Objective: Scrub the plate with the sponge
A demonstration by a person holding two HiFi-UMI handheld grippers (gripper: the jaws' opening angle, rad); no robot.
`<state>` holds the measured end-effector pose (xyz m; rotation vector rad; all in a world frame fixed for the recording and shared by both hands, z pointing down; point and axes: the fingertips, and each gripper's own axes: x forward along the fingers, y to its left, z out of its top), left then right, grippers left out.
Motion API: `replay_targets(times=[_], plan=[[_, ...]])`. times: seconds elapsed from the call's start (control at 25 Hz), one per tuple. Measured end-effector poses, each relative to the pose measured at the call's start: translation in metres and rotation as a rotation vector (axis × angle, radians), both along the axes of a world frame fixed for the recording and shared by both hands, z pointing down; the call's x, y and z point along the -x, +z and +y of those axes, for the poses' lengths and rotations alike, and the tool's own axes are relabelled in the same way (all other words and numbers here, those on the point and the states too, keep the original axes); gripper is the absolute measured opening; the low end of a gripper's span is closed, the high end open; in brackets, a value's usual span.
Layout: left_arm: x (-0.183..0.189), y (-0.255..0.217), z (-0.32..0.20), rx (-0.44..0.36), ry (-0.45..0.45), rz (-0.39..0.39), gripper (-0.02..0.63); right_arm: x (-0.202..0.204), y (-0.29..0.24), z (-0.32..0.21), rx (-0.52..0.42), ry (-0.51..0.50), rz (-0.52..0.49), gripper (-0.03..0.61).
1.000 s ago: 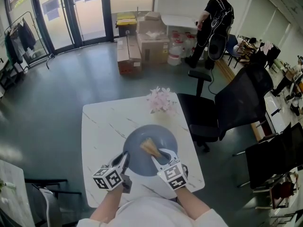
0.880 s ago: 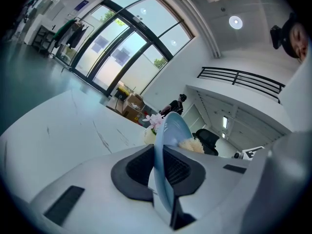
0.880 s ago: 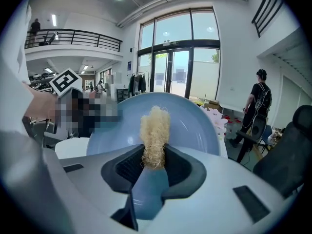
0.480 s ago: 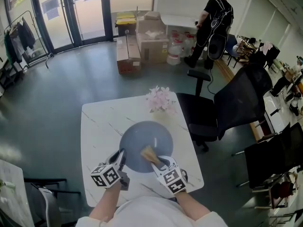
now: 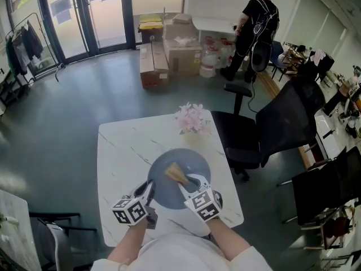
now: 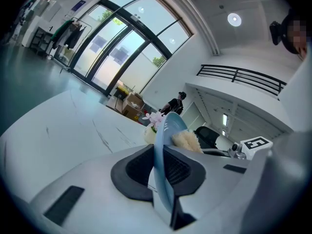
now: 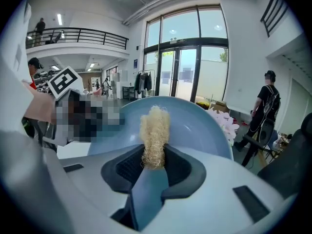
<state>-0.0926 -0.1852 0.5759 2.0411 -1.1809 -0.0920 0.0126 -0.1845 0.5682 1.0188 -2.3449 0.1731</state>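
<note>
A round blue plate (image 5: 189,192) lies tilted over the white marble table (image 5: 121,151), close to its near edge. My left gripper (image 5: 149,193) is shut on the plate's left rim; in the left gripper view the plate (image 6: 164,145) runs edge-on between the jaws of that gripper (image 6: 162,177). My right gripper (image 5: 188,184) is shut on a tan fibrous sponge (image 5: 175,174), whose tip rests on the plate's upper face. In the right gripper view the sponge (image 7: 155,130) stands up from my right gripper (image 7: 155,165) against the plate (image 7: 200,126).
A vase of pink flowers (image 5: 192,119) stands at the table's far edge, just beyond the plate. A black office chair (image 5: 271,129) is right of the table. Cardboard boxes (image 5: 169,55) and a standing person (image 5: 251,27) are far back on the floor.
The sponge slid toward the plate's near edge and then back out toward its middle. The plate shifted slightly with it. The left gripper kept its hold on the rim.
</note>
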Motion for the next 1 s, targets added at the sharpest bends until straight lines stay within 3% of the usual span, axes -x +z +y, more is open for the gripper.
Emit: replay_targets(times=[0.24, 0.44, 0.72, 1.0], plan=[[0.005, 0.001, -0.003, 0.011, -0.021, 0.016, 0.046, -0.043, 0.007, -0.007, 0.035, 0.112, 0.017, 0.124], [0.018, 0.002, -0.010, 0.011, -0.059, 0.031, 0.046, -0.051, 0.019, 0.013, 0.077, 0.132, 0.009, 0.124], [0.027, 0.004, -0.014, 0.013, -0.091, 0.029, 0.046, -0.013, 0.042, 0.054, 0.159, 0.009, 0.013, 0.124], [0.018, 0.004, -0.007, 0.012, -0.055, 0.002, 0.046, 0.033, 0.031, 0.051, 0.124, -0.135, 0.050, 0.124]])
